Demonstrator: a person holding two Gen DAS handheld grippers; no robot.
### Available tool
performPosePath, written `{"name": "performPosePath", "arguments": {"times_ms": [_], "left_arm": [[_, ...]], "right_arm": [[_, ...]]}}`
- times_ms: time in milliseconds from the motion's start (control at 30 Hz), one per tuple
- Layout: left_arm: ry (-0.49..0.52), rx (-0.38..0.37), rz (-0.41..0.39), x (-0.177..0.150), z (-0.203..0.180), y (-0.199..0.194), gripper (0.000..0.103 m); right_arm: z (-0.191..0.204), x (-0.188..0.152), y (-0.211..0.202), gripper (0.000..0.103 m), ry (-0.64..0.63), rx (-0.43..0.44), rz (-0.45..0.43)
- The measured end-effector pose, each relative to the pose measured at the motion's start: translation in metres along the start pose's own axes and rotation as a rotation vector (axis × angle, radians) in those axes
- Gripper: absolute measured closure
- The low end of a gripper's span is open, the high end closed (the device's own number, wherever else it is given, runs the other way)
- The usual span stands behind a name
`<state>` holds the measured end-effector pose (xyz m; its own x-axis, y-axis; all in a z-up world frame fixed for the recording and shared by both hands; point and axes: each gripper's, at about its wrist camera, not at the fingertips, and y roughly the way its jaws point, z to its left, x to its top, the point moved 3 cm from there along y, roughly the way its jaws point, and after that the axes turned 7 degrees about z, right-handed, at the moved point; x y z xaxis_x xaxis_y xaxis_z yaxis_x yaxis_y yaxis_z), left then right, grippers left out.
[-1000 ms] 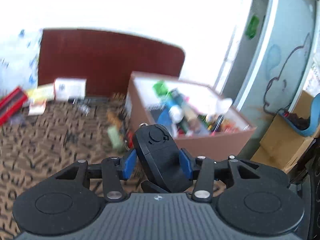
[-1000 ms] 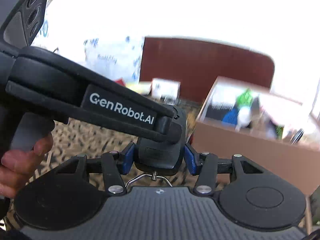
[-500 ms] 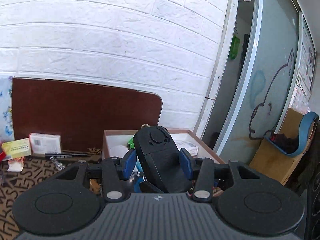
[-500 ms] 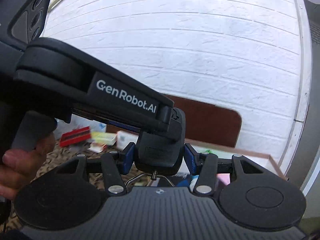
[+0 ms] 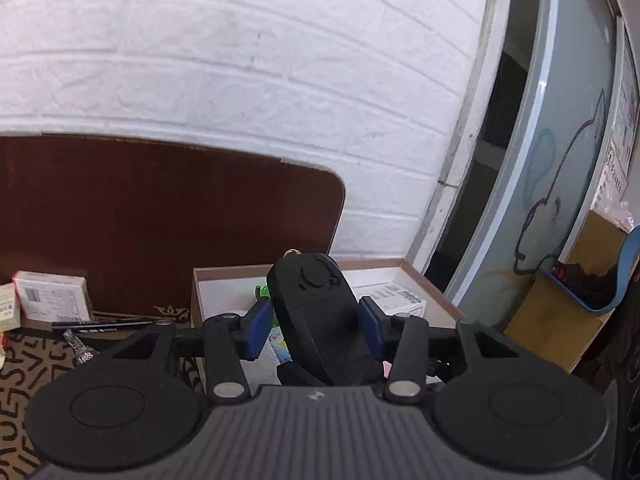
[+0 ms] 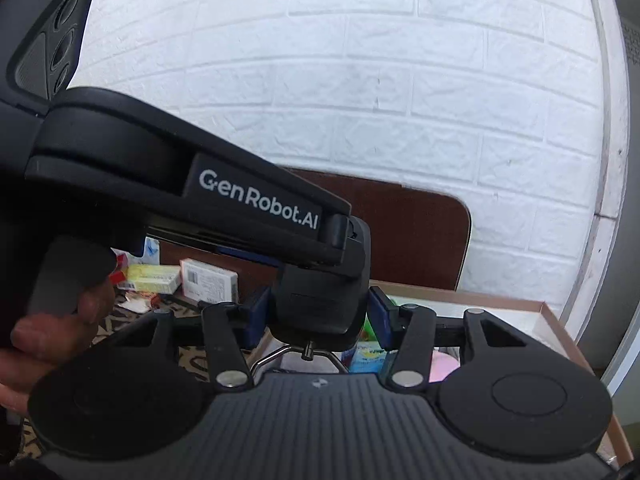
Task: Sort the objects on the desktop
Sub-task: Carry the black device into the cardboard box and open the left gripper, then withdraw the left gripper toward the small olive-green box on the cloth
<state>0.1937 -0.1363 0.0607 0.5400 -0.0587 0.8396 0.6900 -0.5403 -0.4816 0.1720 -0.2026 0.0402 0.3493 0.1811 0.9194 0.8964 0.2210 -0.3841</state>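
Note:
A black device with a round button (image 5: 316, 300) sits clamped between the blue pads of my left gripper (image 5: 316, 328). My right gripper (image 6: 319, 316) is shut on the same device (image 6: 320, 300) from the other side, and a metal hook (image 6: 298, 354) hangs under it. The left gripper's body (image 6: 260, 200) crosses the right wrist view, with a person's hand (image 6: 60, 328) on its handle. The device hangs over the near part of a brown cardboard box (image 5: 376, 263), which holds several items. Its rim (image 6: 500, 300) shows behind the right gripper.
A dark brown board (image 5: 160, 220) leans on the white brick wall behind the box. Left of the box, a white carton (image 5: 52, 296), a black pen (image 5: 100, 325) and a yellow packet (image 6: 154, 276) lie on the patterned mat (image 5: 24, 368). A glass door (image 5: 560, 160) stands at the right.
Both grippers, still shut on the black device, have risen and moved toward the box. The box has sunk in both views and more wall shows.

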Motion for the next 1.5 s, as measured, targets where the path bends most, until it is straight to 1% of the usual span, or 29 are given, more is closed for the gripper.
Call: {"name": "performPosePath", "arguments": {"times_ms": [233,400,433,467,500,533,567,600,633,700,767,833,867,1033,1067,1133,1200,1233,1300,1367,1433,1500], "left_arm": [[-0.063,-0.029,0.047,0.007,0.023,0.041,0.054],[-0.093,-0.059,0.073,0.007,0.031,0.054,0.053],[-0.096,-0.055,0.080,0.005,0.031,0.056,0.048],[-0.095,-0.058,0.081,0.004,0.031,0.056,0.036],[-0.091,-0.059,0.076,0.002,0.030,0.053,0.028],[-0.086,-0.057,0.067,0.001,0.029,0.050,0.014],[-0.078,-0.055,0.053,0.000,0.027,0.046,0.009],[-0.072,-0.055,0.039,-0.001,0.026,0.042,0.008],[-0.068,-0.057,0.032,-0.001,0.025,0.039,0.008],[-0.072,-0.060,0.031,0.000,0.025,0.034,0.007],[-0.088,-0.056,0.025,-0.002,0.025,0.028,0.006],[-0.104,-0.052,0.022,-0.003,0.025,0.023,0.005],[-0.110,-0.050,0.022,-0.006,0.025,0.020,0.005],[-0.125,-0.022,0.039,-0.023,0.022,0.004,0.004],[-0.124,-0.019,0.043,-0.026,0.021,0.001,0.004],[-0.122,-0.011,0.046,-0.031,0.018,-0.005,0.004],[-0.118,0.023,0.058,-0.034,0.014,-0.009,0.004],[-0.113,0.042,0.063,-0.036,0.012,-0.012,0.004],[-0.105,0.061,0.063,-0.038,0.008,-0.018,0.004],[-0.095,0.092,0.067,-0.040,0.003,-0.024,0.004],[-0.085,0.128,0.064,-0.043,-0.001,-0.032,0.004],[-0.072,0.145,0.060,-0.047,-0.004,-0.040,0.004]], "right_arm": [[-0.013,-0.002,0.043,0.052,0.002,-0.004,0.066],[-0.022,0.001,0.061,0.052,0.035,0.008,0.137],[-0.022,0.001,0.063,0.051,0.021,0.010,0.151],[-0.020,0.001,0.064,0.048,0.000,0.010,0.151],[-0.017,0.003,0.067,0.046,-0.018,-0.002,0.148],[-0.011,0.004,0.066,0.044,-0.034,-0.034,0.147],[-0.012,0.003,0.065,0.038,-0.044,-0.059,0.144],[-0.026,0.004,0.062,0.031,-0.044,-0.065,0.138],[-0.033,0.005,0.065,0.029,-0.040,-0.066,0.131],[-0.036,0.004,0.060,0.018,-0.035,-0.078,0.115],[-0.033,-0.001,0.047,0.015,-0.039,-0.083,0.107],[-0.032,-0.004,0.042,0.013,-0.042,-0.078,0.107],[-0.031,-0.006,0.040,0.009,-0.046,-0.078,0.110],[-0.024,-0.014,0.030,0.009,-0.045,-0.069,0.114],[-0.018,-0.021,0.012,0.009,-0.044,-0.066,0.114],[-0.015,-0.020,0.015,0.009,-0.044,-0.060,0.119],[-0.012,-0.023,0.010,0.009,-0.044,-0.058,0.124],[-0.003,-0.021,0.016,0.009,-0.044,-0.058,0.127],[-0.003,-0.022,0.018,0.009,-0.042,-0.058,0.134],[0.004,-0.027,-0.003,0.009,-0.036,-0.059,0.136],[0.006,-0.029,-0.010,0.009,-0.028,-0.058,0.133],[0.011,-0.032,-0.023,0.009,-0.024,-0.057,0.133]]}}
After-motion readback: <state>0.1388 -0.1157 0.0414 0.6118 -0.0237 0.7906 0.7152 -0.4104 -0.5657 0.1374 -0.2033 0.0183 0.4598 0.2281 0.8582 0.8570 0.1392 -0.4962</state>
